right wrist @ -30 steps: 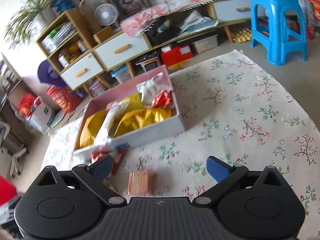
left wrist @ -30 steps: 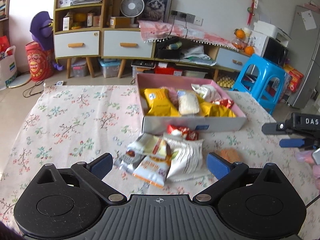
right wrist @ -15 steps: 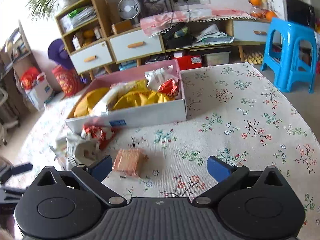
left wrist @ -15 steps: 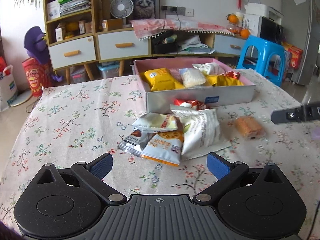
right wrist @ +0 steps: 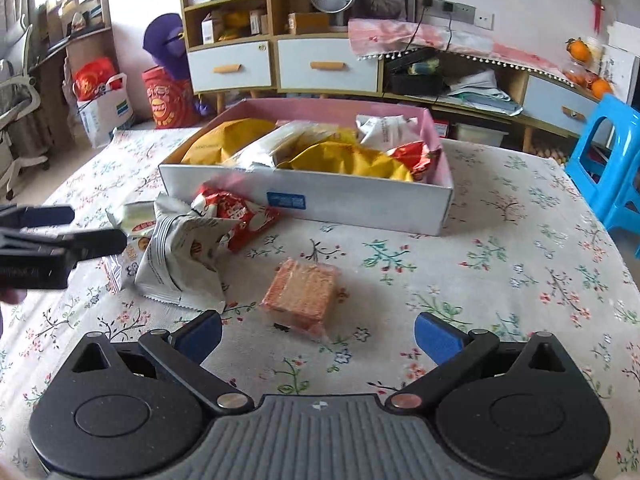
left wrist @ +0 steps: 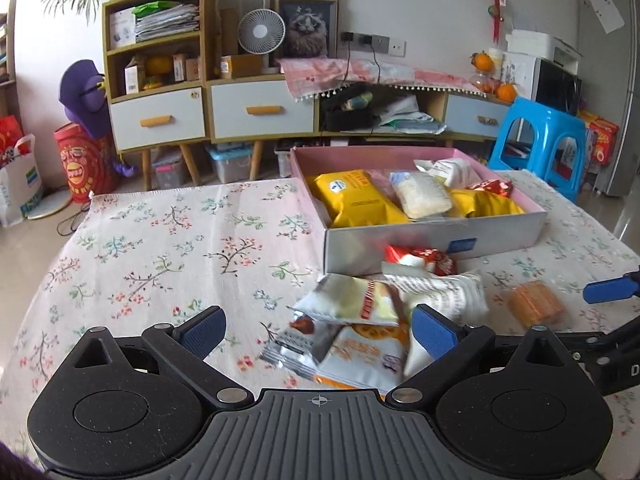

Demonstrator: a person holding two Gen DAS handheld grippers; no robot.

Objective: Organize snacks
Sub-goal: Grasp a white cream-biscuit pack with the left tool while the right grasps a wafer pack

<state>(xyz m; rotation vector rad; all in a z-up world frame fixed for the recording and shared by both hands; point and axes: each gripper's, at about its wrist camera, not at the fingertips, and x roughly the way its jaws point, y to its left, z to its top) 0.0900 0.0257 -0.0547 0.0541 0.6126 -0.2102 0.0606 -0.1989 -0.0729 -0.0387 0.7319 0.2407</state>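
Loose snacks lie in a heap on the flowered tablecloth, just in front of the white box with the pink lining. I count about five packets in the heap: a red one against the box wall, a grey-white one, a pale one with a red stripe, an orange one and a silvery one. Their print is too blurred to read.

One orange wafer block lies apart to the right, by itself.

The box holds more packets, yellow ones among them, and bears a blue label I cannot read.

The left gripper hangs spread over the heap, its right pad at the packets' edge. The right gripper is spread too, facing the wafer. Only the right view shows the heap's far flank; only the left shows letter "D" on the right gripper's body.
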